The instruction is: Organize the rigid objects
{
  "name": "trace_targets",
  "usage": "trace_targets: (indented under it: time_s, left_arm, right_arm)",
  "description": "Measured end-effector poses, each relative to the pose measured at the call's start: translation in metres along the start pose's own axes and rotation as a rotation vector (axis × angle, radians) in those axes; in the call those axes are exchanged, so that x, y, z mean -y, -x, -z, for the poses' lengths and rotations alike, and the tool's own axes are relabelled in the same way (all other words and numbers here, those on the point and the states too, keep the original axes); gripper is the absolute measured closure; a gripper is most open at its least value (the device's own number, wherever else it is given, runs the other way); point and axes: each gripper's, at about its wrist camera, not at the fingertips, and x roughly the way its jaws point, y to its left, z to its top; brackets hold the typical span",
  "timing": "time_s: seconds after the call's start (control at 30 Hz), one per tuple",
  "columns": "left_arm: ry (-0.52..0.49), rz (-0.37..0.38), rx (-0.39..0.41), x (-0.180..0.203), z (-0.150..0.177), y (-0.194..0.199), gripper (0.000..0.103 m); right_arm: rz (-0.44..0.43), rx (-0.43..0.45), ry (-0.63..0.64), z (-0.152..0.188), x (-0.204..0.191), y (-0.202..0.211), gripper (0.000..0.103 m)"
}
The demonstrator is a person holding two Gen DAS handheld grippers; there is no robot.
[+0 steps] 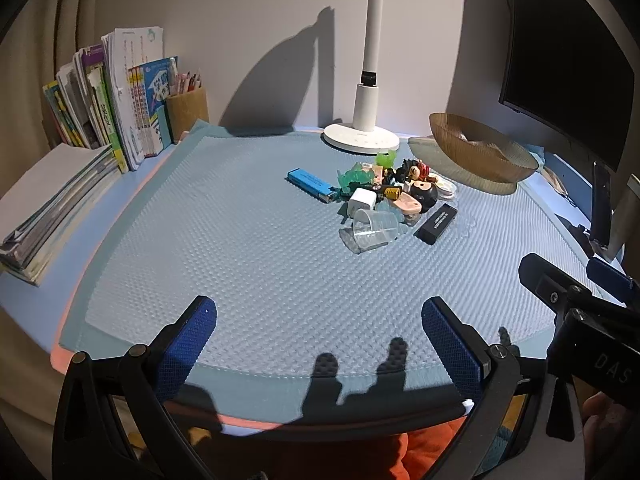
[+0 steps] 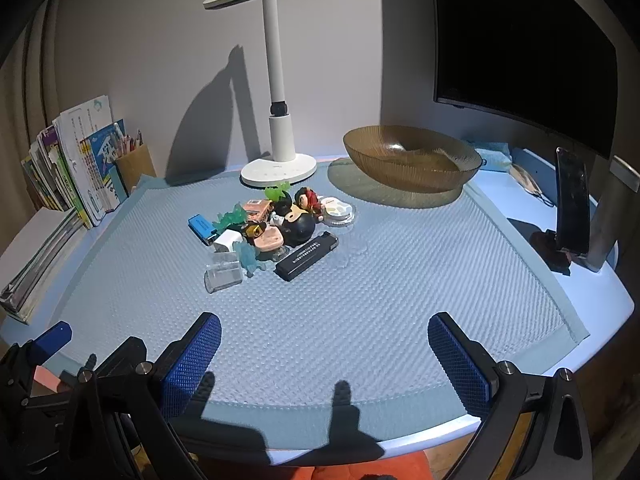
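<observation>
Pile of small objects [image 2: 276,224] on mat [image 2: 360,300], just before lamp [image 2: 278,168]; bowl [image 2: 412,158] right of lamp, books [image 2: 80,168] far left.

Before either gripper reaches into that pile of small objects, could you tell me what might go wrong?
1. The clear plastic cup lies tipped at the pile's near edge; its see-through wall is hard to judge, so fingers could nudge it away.
2. The items sit packed together: pulling out the black rectangular stick may drag the black round figurine beside it.
3. The ribbed amber glass bowl looks fragile; dropped pieces could chip it.
</observation>
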Motion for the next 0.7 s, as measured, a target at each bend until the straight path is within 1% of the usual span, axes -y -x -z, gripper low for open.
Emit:
trace_targets:
  time_s: [0.7]
  left_arm:
    - [-0.018, 0.011, -0.014, 0.0055, 0.0031, -0.003, 0.001]
  right_arm:
    - [-0.01, -0.038, -0.011, 0.0032, -0.0001, -0.0095, 0.0]
